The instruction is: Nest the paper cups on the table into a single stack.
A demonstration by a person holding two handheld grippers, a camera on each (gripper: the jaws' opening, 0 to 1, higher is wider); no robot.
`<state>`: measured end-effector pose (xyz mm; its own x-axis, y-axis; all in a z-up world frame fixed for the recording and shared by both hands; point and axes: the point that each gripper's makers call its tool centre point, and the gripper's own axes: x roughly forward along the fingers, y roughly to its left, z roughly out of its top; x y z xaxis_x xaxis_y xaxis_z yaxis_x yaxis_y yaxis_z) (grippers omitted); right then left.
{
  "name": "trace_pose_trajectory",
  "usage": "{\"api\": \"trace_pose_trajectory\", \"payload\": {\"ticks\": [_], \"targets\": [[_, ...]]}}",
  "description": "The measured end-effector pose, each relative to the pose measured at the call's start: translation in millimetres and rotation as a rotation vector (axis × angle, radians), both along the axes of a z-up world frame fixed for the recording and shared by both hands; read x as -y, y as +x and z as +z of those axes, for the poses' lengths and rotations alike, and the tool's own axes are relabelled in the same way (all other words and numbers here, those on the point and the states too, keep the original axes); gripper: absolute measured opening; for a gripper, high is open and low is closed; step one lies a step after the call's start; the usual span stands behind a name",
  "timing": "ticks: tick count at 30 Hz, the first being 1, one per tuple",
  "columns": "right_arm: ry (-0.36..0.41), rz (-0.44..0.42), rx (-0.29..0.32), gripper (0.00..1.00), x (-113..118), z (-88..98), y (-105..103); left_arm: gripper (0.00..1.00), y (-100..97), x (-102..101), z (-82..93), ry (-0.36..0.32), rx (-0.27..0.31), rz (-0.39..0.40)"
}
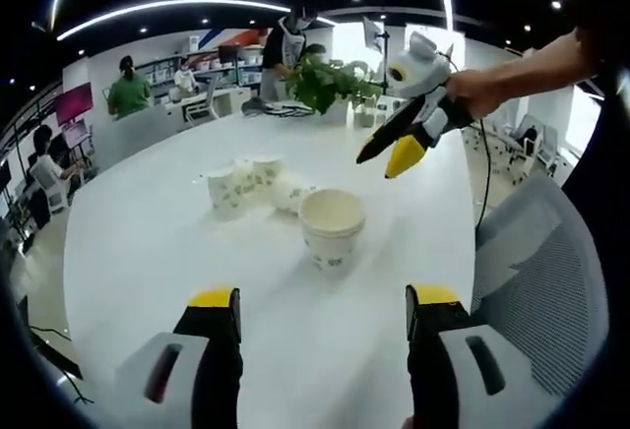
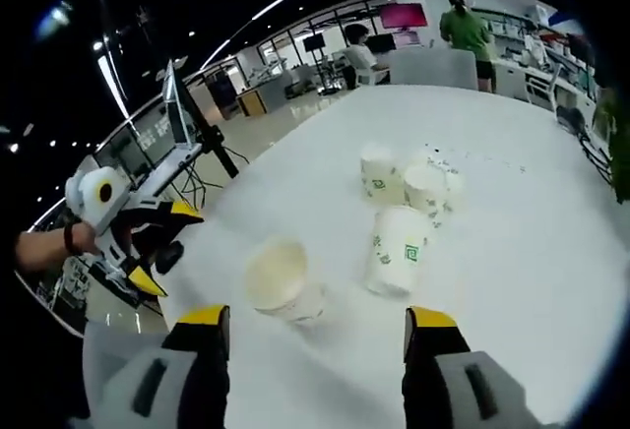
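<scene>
Now the cups sit loose on the white tabletop [image 1: 148, 242], none nested. In the left gripper view the nearest cup [image 1: 332, 227] stands upright, mouth open, just ahead of the left claw [image 1: 323, 311], whose yellow-tipped jaws are spread wide with nothing between them. Behind it a cluster of cups [image 1: 246, 185] stands and lies close together, some on their sides. The right claw [image 1: 399, 152] hangs above the tabletop to the right of the cups, held in a hand [image 1: 479, 90]; I cannot tell its jaw state from this angle.

In the right gripper view the right claw [image 2: 316, 331] shows parted jaws with nothing in them. One cup [image 2: 279, 279] lies tilted near it, another [image 2: 396, 249] stands beside, more [image 2: 409, 183] behind. A mesh chair [image 1: 536, 281] stands by the tabletop; people work at desks beyond.
</scene>
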<state>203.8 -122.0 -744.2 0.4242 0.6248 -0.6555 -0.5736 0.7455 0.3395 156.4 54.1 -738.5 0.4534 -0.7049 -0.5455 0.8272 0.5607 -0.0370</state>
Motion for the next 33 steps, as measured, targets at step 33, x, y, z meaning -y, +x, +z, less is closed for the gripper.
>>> {"api": "trace_pose_trajectory", "payload": {"ticks": [33], "targets": [[-0.024,-0.183,-0.114,0.68,2.3,-38.0,69.9,0.67,-12.6,-11.6,0.2,-0.015,-0.015,0.081]]}}
